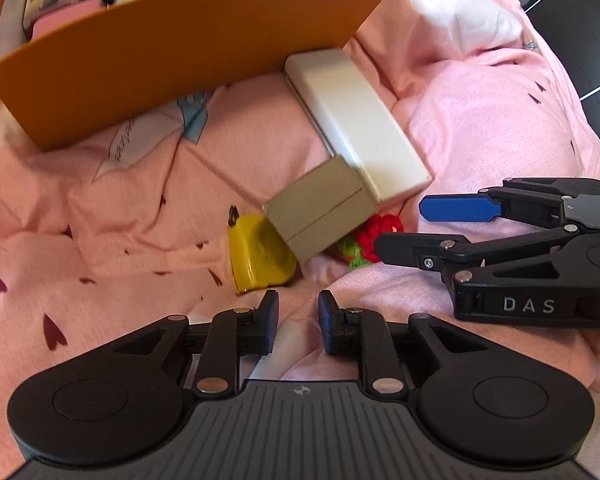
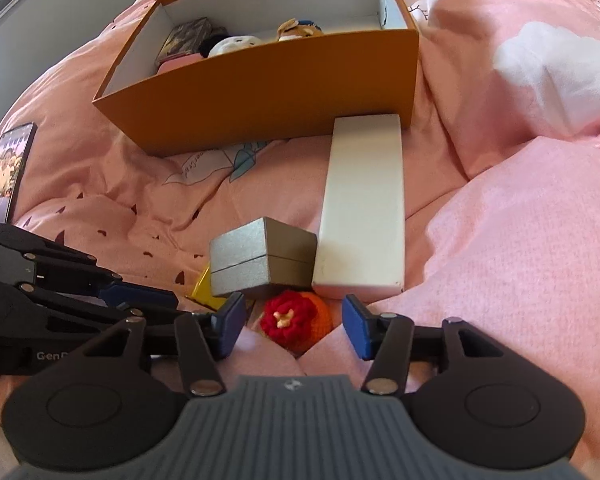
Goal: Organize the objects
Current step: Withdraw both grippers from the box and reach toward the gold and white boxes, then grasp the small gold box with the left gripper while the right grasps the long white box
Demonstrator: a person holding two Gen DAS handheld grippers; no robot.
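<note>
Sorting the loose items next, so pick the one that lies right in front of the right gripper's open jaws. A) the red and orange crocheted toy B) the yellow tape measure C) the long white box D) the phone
A: in the right wrist view the red and orange crocheted toy sits on the pink bedding just ahead of the right gripper, between its spread blue pads, untouched.

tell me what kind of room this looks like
Most likely a bedroom, with the work done on a bed: everything lies on a rumpled pink printed bedsheet, plush toys sit in the orange box, and a phone lies nearby.
</note>
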